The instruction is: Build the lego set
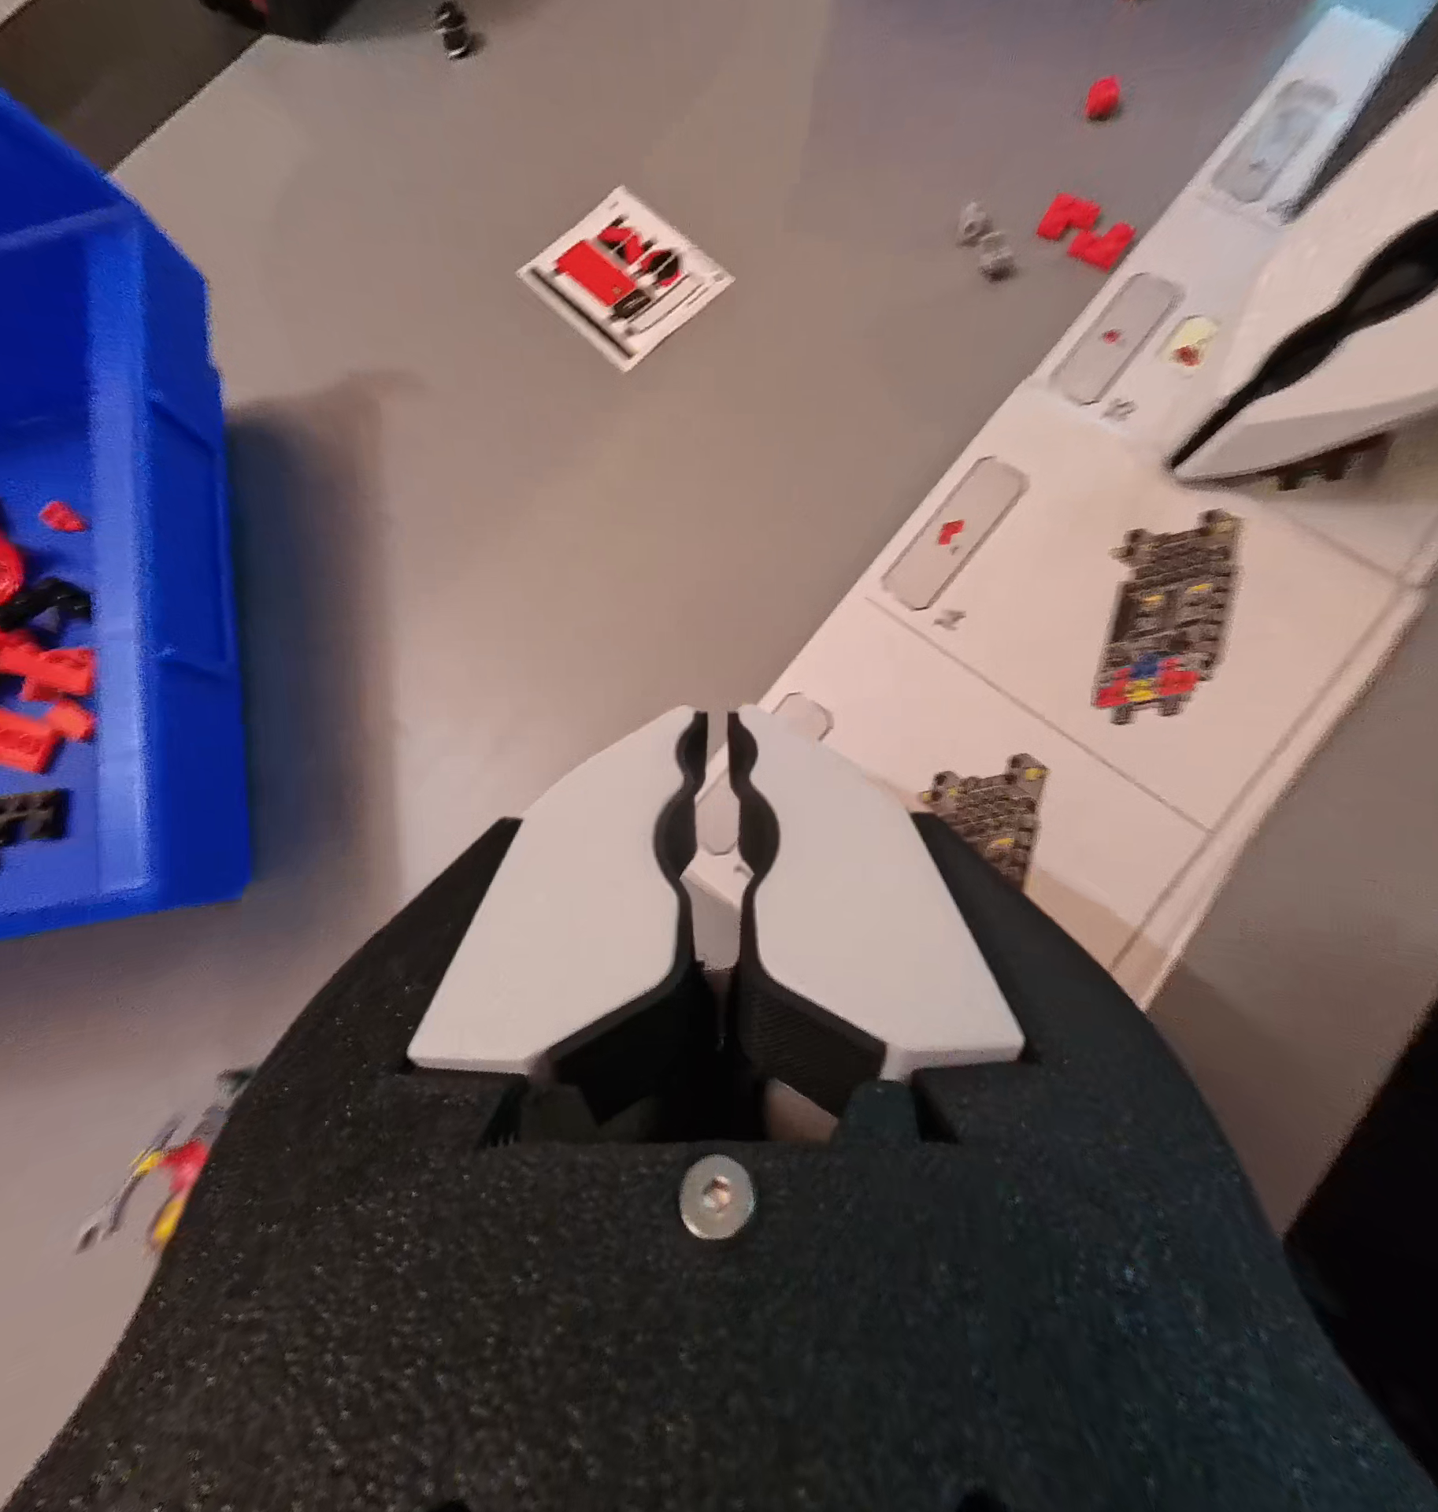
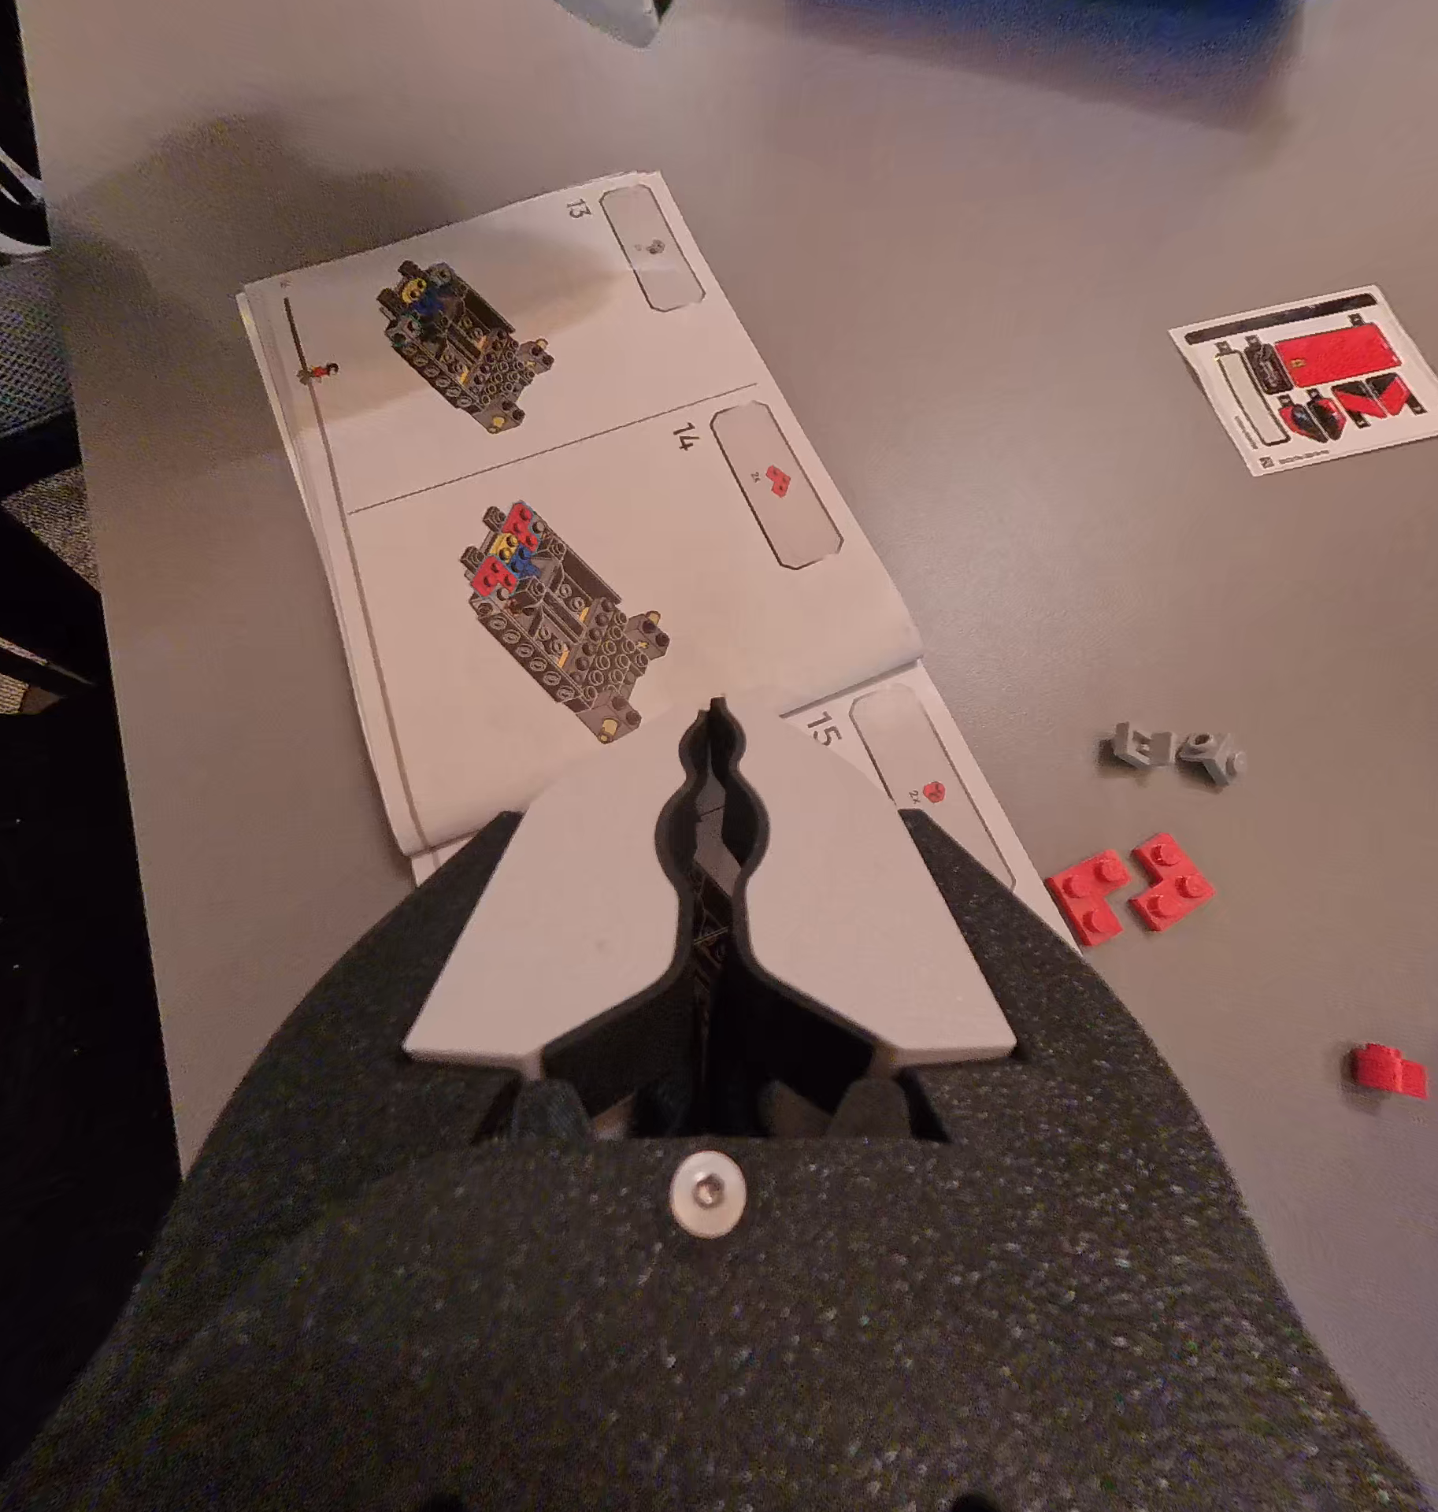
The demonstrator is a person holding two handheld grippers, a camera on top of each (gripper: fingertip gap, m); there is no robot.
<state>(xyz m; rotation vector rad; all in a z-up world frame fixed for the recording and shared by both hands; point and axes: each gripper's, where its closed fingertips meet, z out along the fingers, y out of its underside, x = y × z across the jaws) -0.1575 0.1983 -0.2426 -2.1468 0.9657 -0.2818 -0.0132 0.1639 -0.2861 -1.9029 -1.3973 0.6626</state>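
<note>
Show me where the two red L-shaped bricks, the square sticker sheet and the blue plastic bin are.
Two red L-shaped bricks (image 2: 1129,889): right wrist view, studded top.
Square sticker sheet (image 2: 1317,378): right wrist view, centre.
Blue plastic bin (image 1: 167,491): left wrist view, side wall.

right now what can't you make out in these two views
- Left wrist view: a dark piece under the right gripper, mostly hidden by it.
- Left wrist view: small parts at the lower left, blurred and partly behind the left gripper.
- Left wrist view: blue bin, cut off by the left edge.
- Right wrist view: manual, its near page hidden by the right gripper.
</note>
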